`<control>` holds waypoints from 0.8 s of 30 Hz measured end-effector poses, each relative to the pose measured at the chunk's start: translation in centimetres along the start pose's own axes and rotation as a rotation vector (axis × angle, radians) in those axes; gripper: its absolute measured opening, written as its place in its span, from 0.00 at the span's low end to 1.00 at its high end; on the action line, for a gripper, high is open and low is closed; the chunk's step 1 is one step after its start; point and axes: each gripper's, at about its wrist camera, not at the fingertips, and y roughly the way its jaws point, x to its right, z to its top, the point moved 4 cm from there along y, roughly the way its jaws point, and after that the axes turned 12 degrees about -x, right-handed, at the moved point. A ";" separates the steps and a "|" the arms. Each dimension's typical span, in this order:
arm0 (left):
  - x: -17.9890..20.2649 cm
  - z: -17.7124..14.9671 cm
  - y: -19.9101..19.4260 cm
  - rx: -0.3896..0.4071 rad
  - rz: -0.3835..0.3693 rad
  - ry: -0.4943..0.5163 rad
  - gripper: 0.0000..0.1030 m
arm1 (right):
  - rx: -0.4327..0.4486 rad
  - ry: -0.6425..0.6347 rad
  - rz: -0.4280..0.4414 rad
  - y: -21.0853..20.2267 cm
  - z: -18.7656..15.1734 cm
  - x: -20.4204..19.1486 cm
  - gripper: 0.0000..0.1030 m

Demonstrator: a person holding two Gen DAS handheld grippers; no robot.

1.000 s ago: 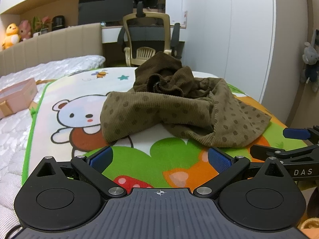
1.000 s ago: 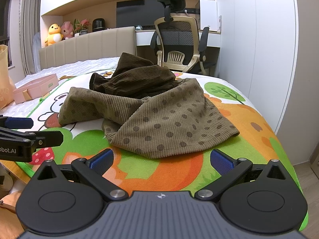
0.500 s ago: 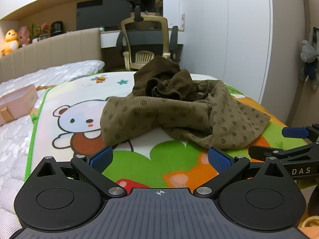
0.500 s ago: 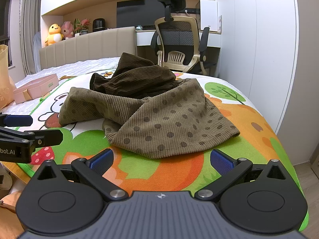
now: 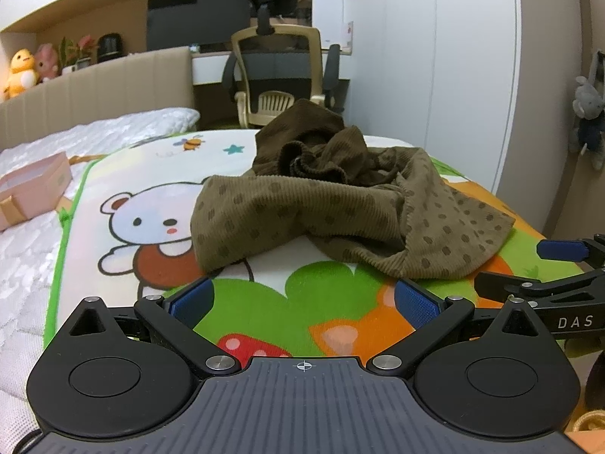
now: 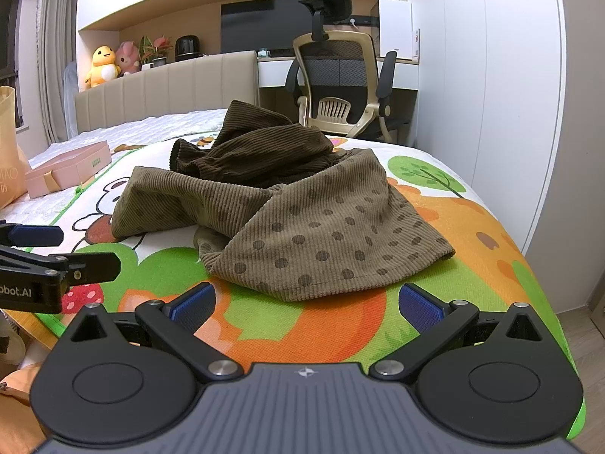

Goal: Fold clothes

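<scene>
The brown dotted corduroy garment (image 5: 340, 208) lay crumpled in a heap on the cartoon play mat (image 5: 151, 174), well forward of both tools and unfolded. The left gripper (image 5: 302, 300) and right gripper (image 6: 306, 302) hovered low at the mat's near edge, jaws spread wide and empty, apparently lined up to reach for the cloth's nearer hem.

Garment (image 5: 340, 208) lies on mat (image 5: 151, 174); box (image 5: 34, 185) left, chair (image 5: 280, 75) behind.

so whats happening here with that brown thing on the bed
A person holds two grippers over a cartoon play mat on the bed. A crumpled brown corduroy garment with polka dots lies unfolded on it. The left gripper and right gripper are both open, short of the cloth and touching nothing.
</scene>
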 end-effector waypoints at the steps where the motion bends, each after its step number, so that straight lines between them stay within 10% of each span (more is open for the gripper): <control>1: 0.0 0.0 0.0 -0.002 -0.001 -0.002 1.00 | 0.001 0.000 -0.001 0.0 0.0 0.0 1.00; 24: -0.3 -0.1 1.0 -0.053 -0.005 -0.015 1.00 | -0.037 0.019 0.045 1.0 0.3 0.9 1.00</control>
